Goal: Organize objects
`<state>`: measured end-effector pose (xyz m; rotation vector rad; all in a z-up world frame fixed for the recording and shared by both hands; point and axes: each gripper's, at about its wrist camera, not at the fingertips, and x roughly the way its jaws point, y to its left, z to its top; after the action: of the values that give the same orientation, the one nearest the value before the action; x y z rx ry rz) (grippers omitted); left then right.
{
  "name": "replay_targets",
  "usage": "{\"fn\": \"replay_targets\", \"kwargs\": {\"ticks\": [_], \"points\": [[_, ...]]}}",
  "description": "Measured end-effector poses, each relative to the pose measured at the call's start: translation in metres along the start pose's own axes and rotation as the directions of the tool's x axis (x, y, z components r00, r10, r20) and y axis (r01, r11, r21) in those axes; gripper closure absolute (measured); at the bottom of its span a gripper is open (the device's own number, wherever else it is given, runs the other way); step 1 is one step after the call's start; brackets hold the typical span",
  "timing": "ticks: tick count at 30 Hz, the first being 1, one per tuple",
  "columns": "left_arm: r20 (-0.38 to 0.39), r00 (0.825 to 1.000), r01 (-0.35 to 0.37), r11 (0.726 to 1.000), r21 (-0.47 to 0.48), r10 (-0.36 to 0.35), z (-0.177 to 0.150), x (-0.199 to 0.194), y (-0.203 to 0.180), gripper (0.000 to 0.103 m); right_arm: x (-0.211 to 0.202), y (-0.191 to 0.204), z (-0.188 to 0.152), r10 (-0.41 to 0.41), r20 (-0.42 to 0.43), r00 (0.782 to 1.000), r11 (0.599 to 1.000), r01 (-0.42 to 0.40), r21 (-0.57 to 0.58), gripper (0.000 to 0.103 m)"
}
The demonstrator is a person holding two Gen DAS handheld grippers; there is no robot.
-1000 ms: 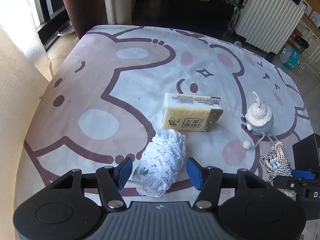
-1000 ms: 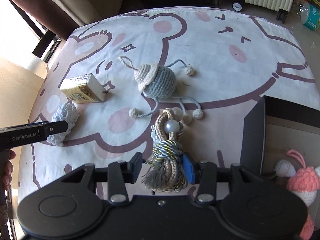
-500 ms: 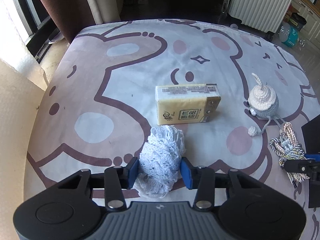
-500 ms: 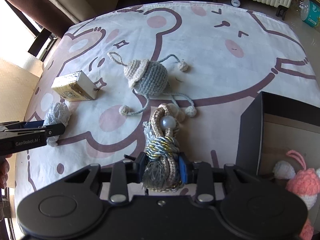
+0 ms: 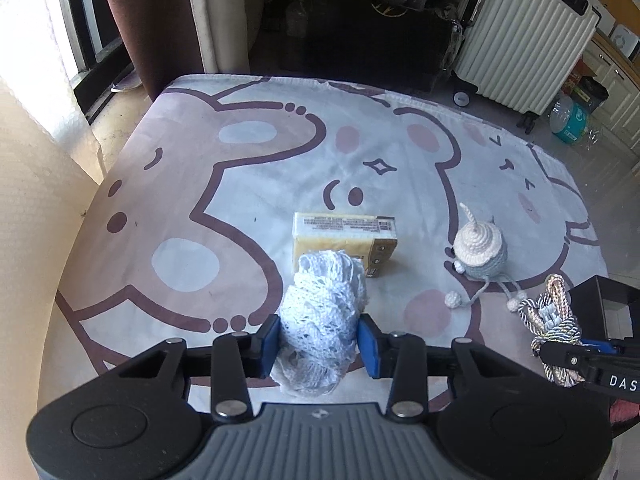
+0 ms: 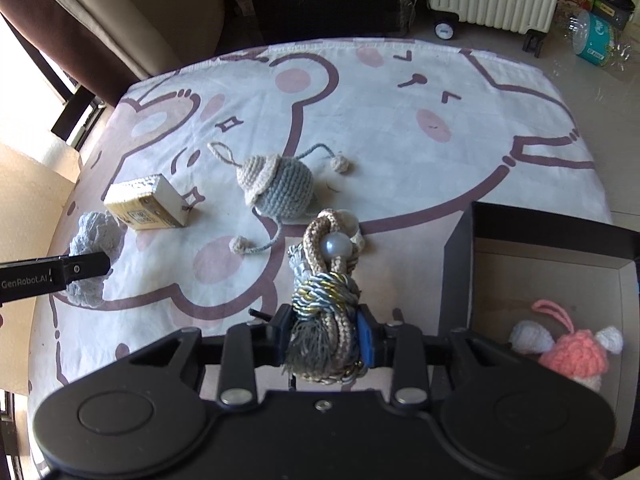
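Observation:
My left gripper (image 5: 319,345) is shut on a pale blue lace bundle (image 5: 322,312) and holds it above the bear-print cloth (image 5: 248,184); the bundle also shows in the right wrist view (image 6: 94,256). My right gripper (image 6: 323,340) is shut on a knotted rope tassel with a pearl bead (image 6: 326,280), which also shows in the left wrist view (image 5: 554,324). A yellow tissue pack (image 5: 344,236) and a grey crocheted doll with a cream hat (image 5: 480,252) lie on the cloth between the grippers.
A black open box (image 6: 540,272) stands at the right edge and holds a pink and white crocheted toy (image 6: 568,352). A white suitcase (image 5: 520,32) and a blue-labelled bottle (image 5: 568,120) stand on the floor beyond the cloth. A curtain (image 5: 128,20) hangs at the far left.
Both grippers closed from open onto their objects. The left one then lifted the lace bundle and the right one lifted the rope tassel off the cloth.

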<state>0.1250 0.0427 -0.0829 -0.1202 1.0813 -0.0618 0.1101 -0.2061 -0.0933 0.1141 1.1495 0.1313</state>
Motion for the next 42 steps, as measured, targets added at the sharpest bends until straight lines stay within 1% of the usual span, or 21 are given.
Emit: {"fn": "replay_targets", "kwargs": {"ticks": [7,14,20,24,29,42], "points": [[0.028,1.000,0.002,0.999,-0.033,-0.001,-0.003,-0.029,-0.004,0.061,-0.029,0.003,-0.003,0.005,0.060,0.998,1.000,-0.006,0.018,0.069],[0.048,0.999,-0.013,1.000,0.012,0.012,-0.007,-0.052,-0.015,0.061,-0.052,0.003,-0.008,0.003,0.106,0.994,0.999,-0.007,0.039,0.069],[0.067,0.998,-0.007,0.999,0.046,0.004,-0.011,-0.069,-0.028,0.061,-0.072,0.005,-0.013,0.002,0.151,0.989,0.999,-0.009,0.046,0.069],[0.079,0.997,0.004,0.999,0.048,-0.008,-0.014,-0.079,-0.035,0.061,-0.084,0.006,-0.016,0.010,0.176,0.984,0.998,-0.020,0.055,0.069],[0.085,0.996,0.011,0.998,0.057,-0.015,-0.020,-0.087,-0.044,0.061,-0.095,0.005,-0.023,-0.001,0.194,0.981,0.998,-0.011,0.060,0.069],[0.098,0.995,-0.008,0.993,0.115,-0.004,-0.030,-0.096,-0.068,0.060,-0.115,0.001,-0.036,-0.033,0.226,0.974,0.998,0.021,0.054,0.069]]}}
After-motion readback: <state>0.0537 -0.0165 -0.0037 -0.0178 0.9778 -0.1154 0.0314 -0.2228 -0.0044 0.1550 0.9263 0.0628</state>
